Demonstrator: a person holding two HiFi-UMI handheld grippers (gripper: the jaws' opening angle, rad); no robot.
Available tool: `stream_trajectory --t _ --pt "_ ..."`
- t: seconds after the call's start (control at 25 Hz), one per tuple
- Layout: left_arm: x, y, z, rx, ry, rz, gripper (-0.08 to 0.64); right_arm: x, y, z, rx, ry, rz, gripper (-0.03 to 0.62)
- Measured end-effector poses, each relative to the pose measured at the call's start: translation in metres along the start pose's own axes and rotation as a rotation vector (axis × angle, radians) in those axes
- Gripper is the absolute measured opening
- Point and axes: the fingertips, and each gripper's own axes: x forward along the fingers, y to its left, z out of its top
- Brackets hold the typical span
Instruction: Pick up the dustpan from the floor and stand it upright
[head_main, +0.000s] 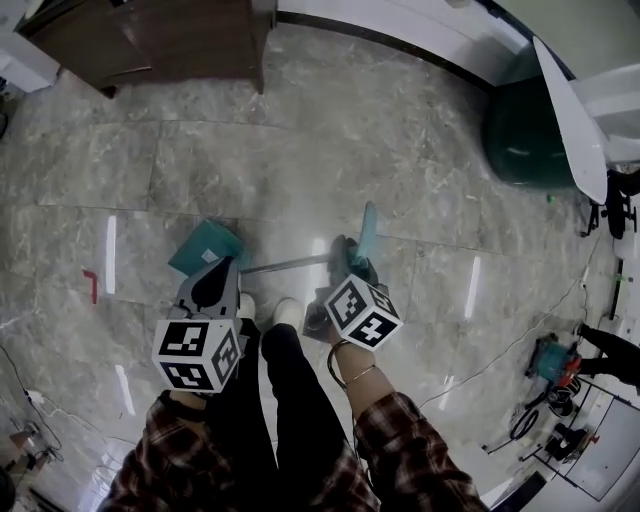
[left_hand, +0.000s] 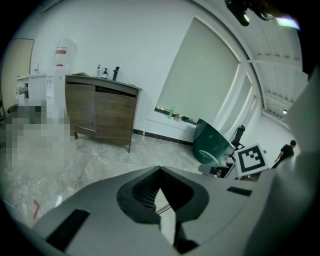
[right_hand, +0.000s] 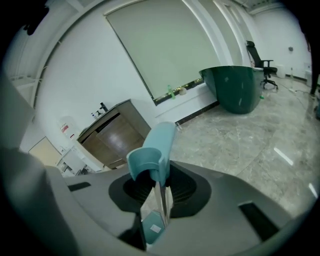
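Across the marble floor, just ahead of the person's shoes, the dustpan sits roughly level: teal scoop at the left, thin metal shaft running right to the teal grip. Can't tell whether the scoop clears the floor. Right claw is clenched on the shaft just under the grip, which pokes out past the jaws. Left claw is closed with nothing in it, tips near the scoop's edge, contact unclear. Handling guess: light plastic-plus-tube item and stiff enough, but it's a long lever with the weight at the scoop end, so it will likely swing and twist on a single hold. Shaft looks smooth and round, probably slippery; the grip is wider and moulded. Best hold: right on the top end, left on the shaft low by the scoop to steer it vertical.
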Motion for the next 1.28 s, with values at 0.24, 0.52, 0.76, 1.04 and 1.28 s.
stream_trajectory --t 0.24,0.52,0.76,1.04,1.28 --pt "-0.029 0.038 -0.011 -0.063 -0.028 0.085 0.002 -0.007 0.067 -0.015 -0.194 -0.006 0.102 0.083" --pt "-0.058 0.055 -0.022 -0.148 -0.079 0.148 0.001 -0.028 0.119 -0.044 -0.386 -0.010 0.233 0.083" --pt "-0.079 0.073 -0.031 -0.198 -0.111 0.197 0.001 -0.035 0.171 -0.069 -0.556 -0.021 0.407 0.077" --pt "-0.090 0.088 -0.037 -0.217 -0.128 0.226 0.002 -0.031 0.190 -0.077 -0.611 -0.018 0.470 0.075" --pt "-0.084 0.087 -0.039 -0.214 -0.127 0.213 0.002 -0.053 0.183 -0.094 -0.676 -0.018 0.542 0.075"
